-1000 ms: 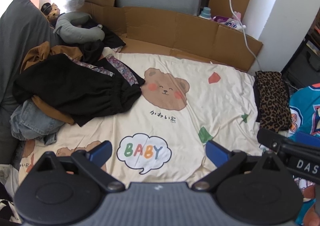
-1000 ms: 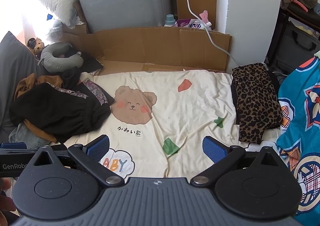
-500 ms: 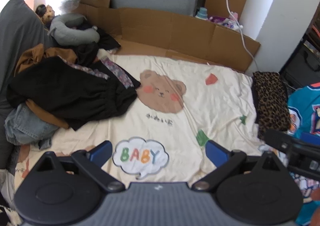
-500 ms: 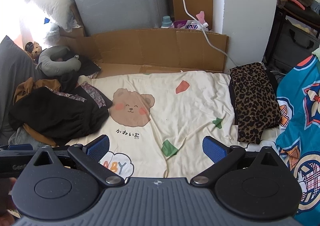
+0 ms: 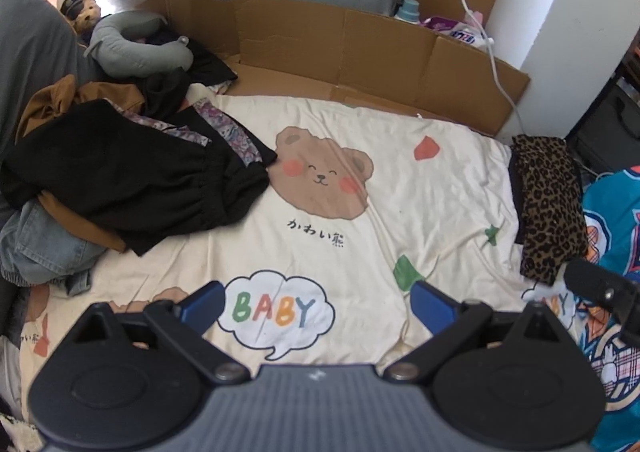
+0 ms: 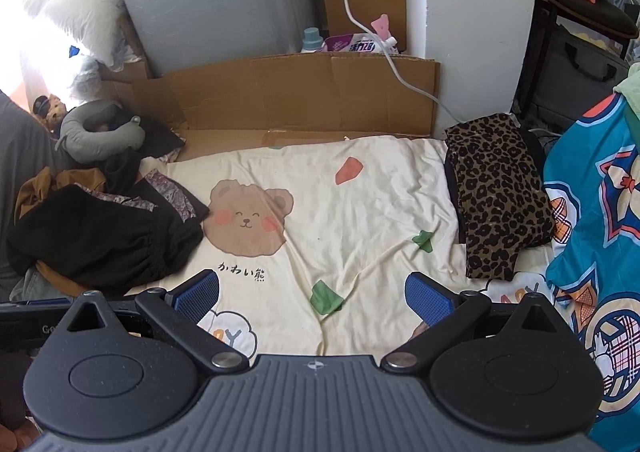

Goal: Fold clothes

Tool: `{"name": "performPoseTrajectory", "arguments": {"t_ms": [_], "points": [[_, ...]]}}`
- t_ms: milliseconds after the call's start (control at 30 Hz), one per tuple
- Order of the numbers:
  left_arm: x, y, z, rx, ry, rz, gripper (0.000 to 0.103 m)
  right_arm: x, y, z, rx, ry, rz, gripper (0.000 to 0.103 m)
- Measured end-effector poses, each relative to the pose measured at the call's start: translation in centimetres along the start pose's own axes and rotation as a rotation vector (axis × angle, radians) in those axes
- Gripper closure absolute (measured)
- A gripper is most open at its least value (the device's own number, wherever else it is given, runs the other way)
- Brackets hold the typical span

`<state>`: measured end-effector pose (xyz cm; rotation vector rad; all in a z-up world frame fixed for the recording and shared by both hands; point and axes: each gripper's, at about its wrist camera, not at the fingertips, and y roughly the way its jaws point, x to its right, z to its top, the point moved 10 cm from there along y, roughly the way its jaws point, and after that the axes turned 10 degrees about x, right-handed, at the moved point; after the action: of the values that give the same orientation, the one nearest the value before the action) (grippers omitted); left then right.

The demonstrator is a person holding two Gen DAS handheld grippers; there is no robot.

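A heap of unfolded clothes lies at the left of the cream bear-print sheet (image 5: 400,204) (image 6: 360,212): a black garment (image 5: 132,180) (image 6: 100,240) on top, with brown, floral and denim (image 5: 44,252) pieces under it. A folded leopard-print garment (image 5: 550,204) (image 6: 500,196) rests at the sheet's right edge. My left gripper (image 5: 318,304) hovers open over the "BABY" print, with nothing between its blue pads. My right gripper (image 6: 312,294) is open too, above the sheet's front middle, apart from both the heap and the leopard garment.
Cardboard panels (image 6: 288,92) line the far edge, with a white cable (image 6: 376,48) and bottles behind. A grey neck pillow (image 5: 136,46) and a small teddy sit far left. A turquoise cartoon blanket (image 6: 596,232) borders the right. The other gripper's body (image 5: 600,288) shows at right.
Both grippers drew back and rose slightly, so the sheet shows wider. Jaws stayed open; no garment moved.
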<state>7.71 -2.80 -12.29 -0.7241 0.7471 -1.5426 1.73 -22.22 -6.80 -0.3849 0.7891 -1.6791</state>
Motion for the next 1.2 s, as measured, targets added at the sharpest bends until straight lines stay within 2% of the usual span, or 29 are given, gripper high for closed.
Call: {"name": "performPoseTrajectory", "arguments": {"t_ms": [200,533,767,867,967,1100,1200], "points": [[-0.5,0.4,0.9,0.020,-0.020,-0.001,0.009,0.0,0.3,0.5,0.020,-0.012,-0.005,0.001],[-2.3,1.5,3.7,0.055,-0.016,0.047,0.010,-0.8,0.8,2.1,0.050,0.039,0.051,0.001],[-3.9,2.2,4.4,0.002,-0.052,-0.003,0.011,-0.9,1.3,2.8,0.044,0.060,0.078,0.002],[-5.1,2.1,5.2,0.004,-0.064,-0.010,0.012,-0.7,1.2,3.1,0.041,0.084,0.089,0.002],[-5.9,2.1,6.4,0.025,-0.029,-0.013,0.013,-0.7,1.2,3.2,0.044,0.088,0.091,0.002],[-6.5,2.8,7.5,0.029,0.078,-0.020,0.013,-0.8,1.1,3.3,0.048,0.083,0.091,0.002],[-7.1,3.9,7.4,-0.040,0.154,0.003,0.013,-0.9,1.0,3.4,0.050,0.079,0.092,0.002]]}}
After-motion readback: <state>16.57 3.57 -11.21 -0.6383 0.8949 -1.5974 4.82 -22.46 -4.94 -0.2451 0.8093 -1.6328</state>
